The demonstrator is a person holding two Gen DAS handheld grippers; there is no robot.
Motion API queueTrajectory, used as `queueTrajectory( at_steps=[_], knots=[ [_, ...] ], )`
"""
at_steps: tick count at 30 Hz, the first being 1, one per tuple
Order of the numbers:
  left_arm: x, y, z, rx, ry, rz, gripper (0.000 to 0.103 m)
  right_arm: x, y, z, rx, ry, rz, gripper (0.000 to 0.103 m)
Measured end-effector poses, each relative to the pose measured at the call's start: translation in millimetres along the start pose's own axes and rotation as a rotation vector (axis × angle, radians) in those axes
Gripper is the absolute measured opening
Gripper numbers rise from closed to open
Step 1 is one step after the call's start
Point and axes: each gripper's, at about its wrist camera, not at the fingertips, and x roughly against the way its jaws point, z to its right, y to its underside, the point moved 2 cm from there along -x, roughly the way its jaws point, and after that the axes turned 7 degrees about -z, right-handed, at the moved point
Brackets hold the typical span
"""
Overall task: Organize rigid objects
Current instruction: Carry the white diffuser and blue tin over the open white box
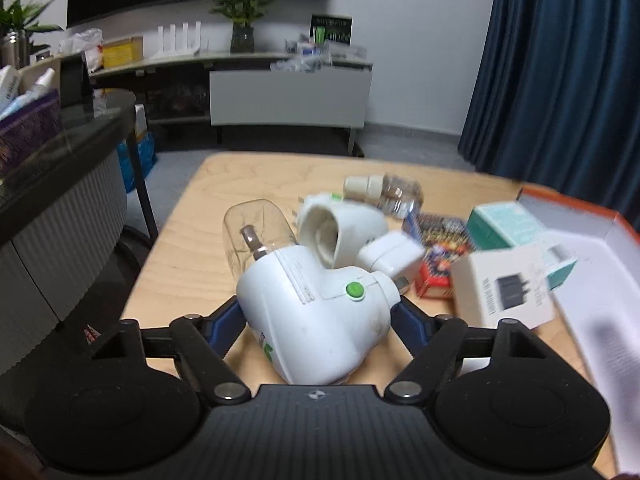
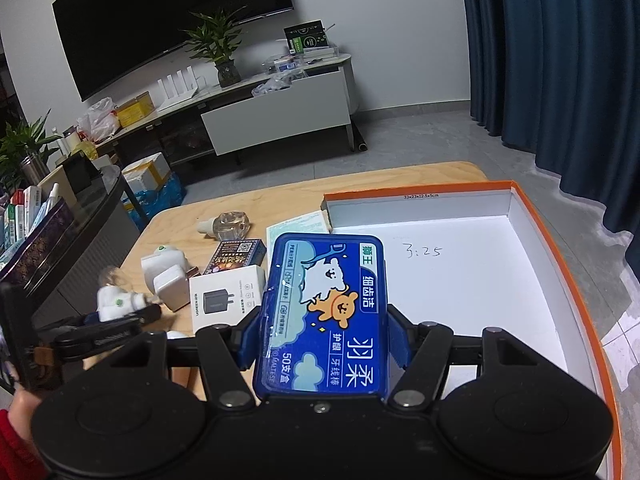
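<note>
Right wrist view shows our right hand-held gripper (image 2: pixel 322 332) clamped on a blue floss-pick box (image 2: pixel 324 312) over the empty orange-rimmed box (image 2: pixel 560 256). Our left hand-held gripper (image 1: pixel 318 312) brackets a white plug-in vaporizer (image 1: pixel 316 312). Beyond, chargers, cartons and a bottle (image 1: pixel 394 194) wait on the bench (image 1: pixel 192 248); we judge sorting barely begun.

A home living room is showing here: a large television (image 2: pixel 168 20) is hanging above a long media console (image 2: pixel 276 108), with potted plants (image 2: pixel 218 46) and blue curtains (image 2: pixel 560 60).
</note>
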Motion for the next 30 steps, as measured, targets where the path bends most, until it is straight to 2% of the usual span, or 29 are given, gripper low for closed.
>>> queueTrajectory(
  at_steps=[6,12,20,25,30],
  knots=[
    [42.9,-6.8,24.0,-0.019,0.028,0.076,0.080,4.4,-0.2,6.6,-0.013,-0.010,0.015,0.074],
    [73.4,-24.4,74.7,-0.059,0.111,0.128,0.080,21.5,-5.2,25.8,-0.041,0.011,0.060,0.074],
    [66.0,-54.0,151.5,-0.126,0.248,0.134,0.080,51.1,-24.9,66.8,-0.044,0.075,0.117,0.074],
    [53.6,-56.3,182.1,-0.131,0.265,0.110,0.080,59.8,-32.6,83.6,-0.049,0.075,0.134,0.074],
    [51.2,-48.6,190.6,-0.116,0.245,0.080,0.080,54.2,-36.8,91.2,-0.030,0.075,0.117,0.074]
  ],
)
